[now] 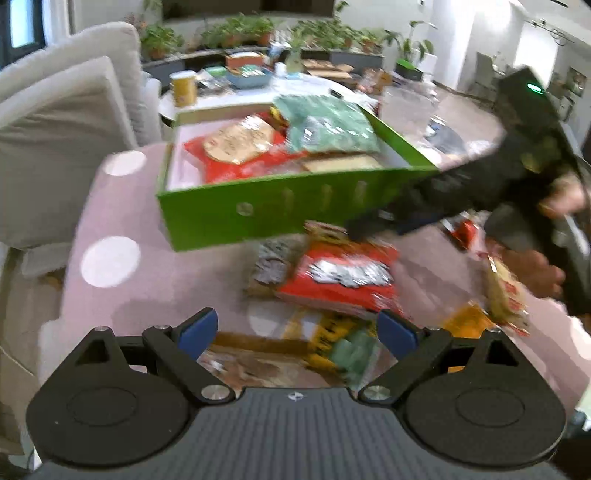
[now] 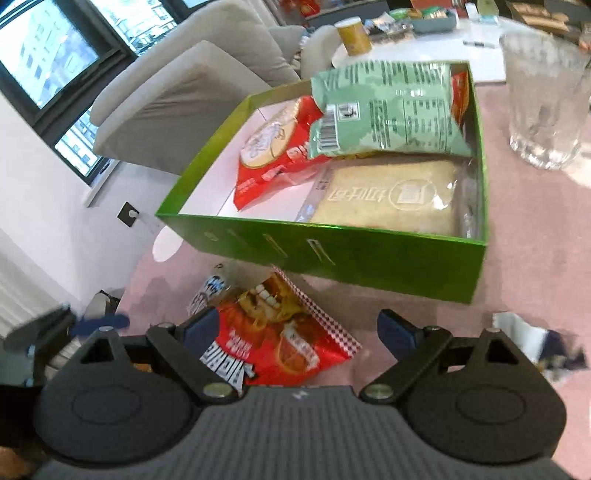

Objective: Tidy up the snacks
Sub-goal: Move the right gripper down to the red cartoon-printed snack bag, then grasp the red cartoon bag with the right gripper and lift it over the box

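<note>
Bright green box (image 2: 332, 254), white inside. In it, a pale mint-green packet (image 2: 391, 114) with black print and a barcode, a red packet (image 2: 273, 162) with a cream round panel, and a tan bread slice in clear wrap (image 2: 388, 199) with white characters. In front, a red snack bag (image 2: 280, 339) with a red-and-white checked edge and white lettering. Dusty pink tablecloth (image 1: 155, 280) with white dots. Blue pads (image 2: 393, 332) on black gripper fingers. Yellow cup (image 2: 354, 35) beyond.
</note>
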Demonstrator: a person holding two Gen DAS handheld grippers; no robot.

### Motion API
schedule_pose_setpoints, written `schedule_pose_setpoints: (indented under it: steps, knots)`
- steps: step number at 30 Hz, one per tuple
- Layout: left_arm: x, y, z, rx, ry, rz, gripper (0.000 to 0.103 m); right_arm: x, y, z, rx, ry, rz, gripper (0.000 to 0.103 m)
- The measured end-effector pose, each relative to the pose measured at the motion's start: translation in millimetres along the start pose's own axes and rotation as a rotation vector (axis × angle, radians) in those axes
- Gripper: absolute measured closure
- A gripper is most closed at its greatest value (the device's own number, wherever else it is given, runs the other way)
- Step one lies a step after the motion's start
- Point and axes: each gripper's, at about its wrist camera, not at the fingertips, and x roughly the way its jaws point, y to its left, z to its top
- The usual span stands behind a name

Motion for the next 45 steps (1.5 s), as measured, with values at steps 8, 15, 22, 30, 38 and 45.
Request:
schedule_pose_setpoints:
  steps: [8, 15, 22, 30, 38, 45]
  knots:
    - [14, -12, -4, 0.012, 0.069, -0.039, 0.016, 1, 3, -10, 0.005, 0.057, 0.059, 0.036]
    - [11, -2, 3, -0.009, 0.050, -0.007, 0.020, -20, 11, -30, -0.020, 0.112, 0.092, 0.052]
    - [7, 4, 12, -0.016, 0.025, 0.004, 0.020, -31, 8, -33, 0.028, 0.062, 0.065, 0.041]
    - [21, -7, 22, 0.012, 0.044, -0.040, 0.032, -16, -8, -22, 0.153, 0.061, 0.059, 0.040]
    - [33, -10, 24, -0.011, 0.082, -0.104, 0.060, -15, -3, -23, 0.127, 0.082, 0.082, 0.037]
    - [29, -20, 24, 0.059, 0.081, -0.080, 0.059, -14, 3, -24, 0.099, 0.079, 0.074, 0.047]
